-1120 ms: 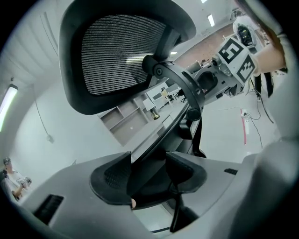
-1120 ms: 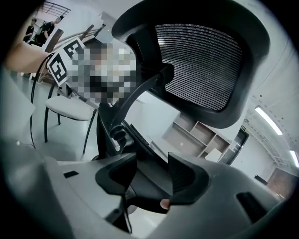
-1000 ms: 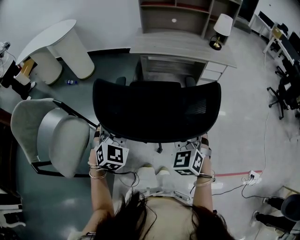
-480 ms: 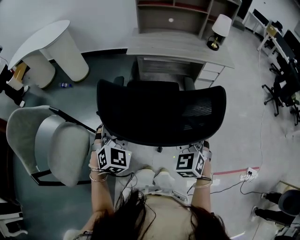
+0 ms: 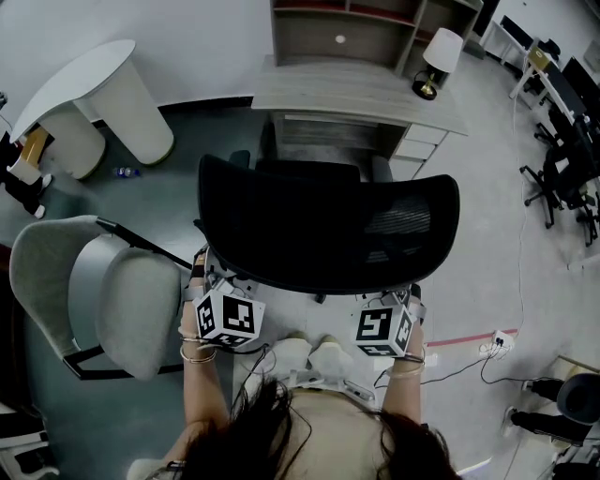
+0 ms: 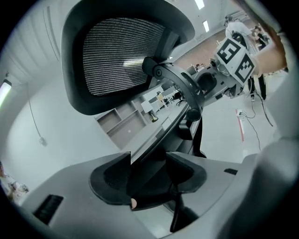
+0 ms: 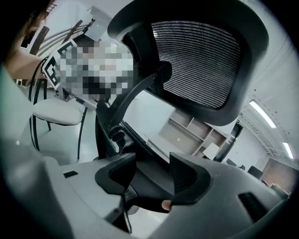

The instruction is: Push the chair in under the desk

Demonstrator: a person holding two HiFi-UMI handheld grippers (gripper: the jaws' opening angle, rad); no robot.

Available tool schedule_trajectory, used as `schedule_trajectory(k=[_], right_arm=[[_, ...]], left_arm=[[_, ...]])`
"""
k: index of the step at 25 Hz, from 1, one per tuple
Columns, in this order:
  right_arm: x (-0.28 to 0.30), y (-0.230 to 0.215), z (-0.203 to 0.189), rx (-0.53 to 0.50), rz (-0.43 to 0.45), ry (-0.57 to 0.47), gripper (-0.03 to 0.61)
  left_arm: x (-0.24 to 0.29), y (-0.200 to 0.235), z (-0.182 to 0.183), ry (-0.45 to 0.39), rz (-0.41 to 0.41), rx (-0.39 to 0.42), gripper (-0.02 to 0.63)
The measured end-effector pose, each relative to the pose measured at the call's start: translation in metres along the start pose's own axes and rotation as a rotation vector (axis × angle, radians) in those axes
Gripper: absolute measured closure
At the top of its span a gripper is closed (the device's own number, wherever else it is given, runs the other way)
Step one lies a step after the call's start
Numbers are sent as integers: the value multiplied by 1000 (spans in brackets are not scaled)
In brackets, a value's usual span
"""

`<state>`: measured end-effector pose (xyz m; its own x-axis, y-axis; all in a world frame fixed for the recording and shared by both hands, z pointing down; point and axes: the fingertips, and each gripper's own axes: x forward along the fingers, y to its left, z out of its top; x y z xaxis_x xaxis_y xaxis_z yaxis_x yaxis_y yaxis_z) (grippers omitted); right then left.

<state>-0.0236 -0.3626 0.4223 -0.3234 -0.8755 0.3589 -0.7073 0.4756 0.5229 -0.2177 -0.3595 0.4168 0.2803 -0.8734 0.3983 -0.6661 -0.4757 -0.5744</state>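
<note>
Chair (image 5: 309,234) facing desk (image 5: 356,94) (backrest (image 5: 384,220) crosswise)

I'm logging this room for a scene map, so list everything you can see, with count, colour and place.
office chair: one, black mesh, centre, facing the desk
desk: one, grey wood, ahead of the office chair
lamp: one, white shade, desk's right end
shelf unit: one, grey-brown, behind the desk
round table: one, white, upper left
side chair: one, pale grey, left
power strip: one, white, floor at right
far chairs: several, black, right edge
left tool: one, grey, jaws on the office chair's frame
right tool: one, grey, jaws on the office chair's frame
</note>
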Motion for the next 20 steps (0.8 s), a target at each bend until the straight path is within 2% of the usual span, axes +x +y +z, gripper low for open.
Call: schedule_trajectory(k=[20], right_arm=[[8,-3,2,17,-41,18,362]], left_arm=[[12,8,1,-34,-11,-10,388]])
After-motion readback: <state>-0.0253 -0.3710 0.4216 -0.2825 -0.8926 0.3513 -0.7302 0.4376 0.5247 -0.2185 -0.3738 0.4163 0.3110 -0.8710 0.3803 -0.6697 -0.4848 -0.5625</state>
